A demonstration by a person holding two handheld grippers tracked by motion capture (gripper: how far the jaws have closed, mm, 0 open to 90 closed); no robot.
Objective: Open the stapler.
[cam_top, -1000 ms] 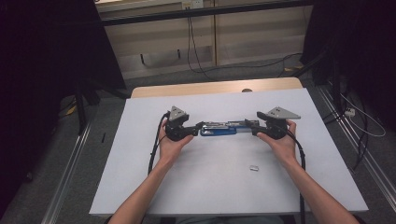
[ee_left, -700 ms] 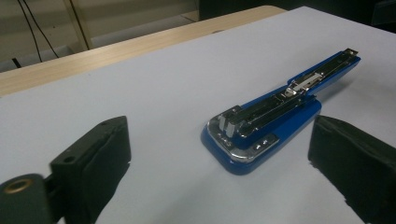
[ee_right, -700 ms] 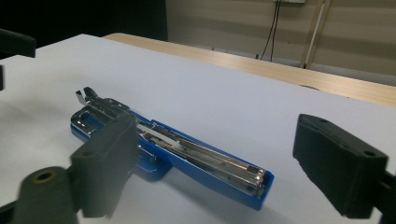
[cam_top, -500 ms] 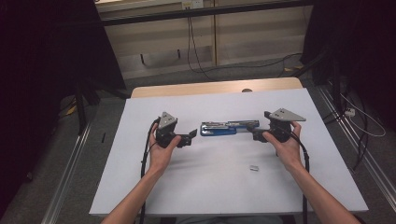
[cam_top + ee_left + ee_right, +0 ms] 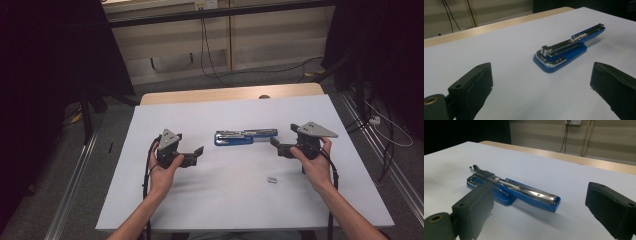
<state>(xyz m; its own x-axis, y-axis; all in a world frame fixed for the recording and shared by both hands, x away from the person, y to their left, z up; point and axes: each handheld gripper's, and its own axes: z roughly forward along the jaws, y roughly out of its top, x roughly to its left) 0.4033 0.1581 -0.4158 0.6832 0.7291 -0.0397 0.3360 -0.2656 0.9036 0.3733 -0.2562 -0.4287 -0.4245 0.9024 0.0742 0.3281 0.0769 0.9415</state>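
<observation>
A blue stapler [image 5: 245, 136], folded open flat with its metal staple rail showing, lies on the white table [image 5: 235, 210]. My left gripper [image 5: 199, 152] is to its left, jaws pointing toward it and apart from it. My right gripper [image 5: 274, 143] sits just off its right end. Both pairs of jaws have just been opening and stand open with nothing between them. In the left gripper view the stapler [image 5: 564, 53] lies ahead between the jaws of the gripper [image 5: 541, 75]. The right gripper view has the stapler [image 5: 524, 191] close in front of the gripper [image 5: 540, 192].
A small metal strip of staples [image 5: 272, 180] lies on the table in front of my right hand. The table's wooden far edge [image 5: 230, 94] runs behind the stapler. Cables [image 5: 380, 125] lie on the floor at the right.
Both grippers were at the stapler's ends a second ago. They have let go and drawn apart, the left one further to the left, the right one a little to the right.
</observation>
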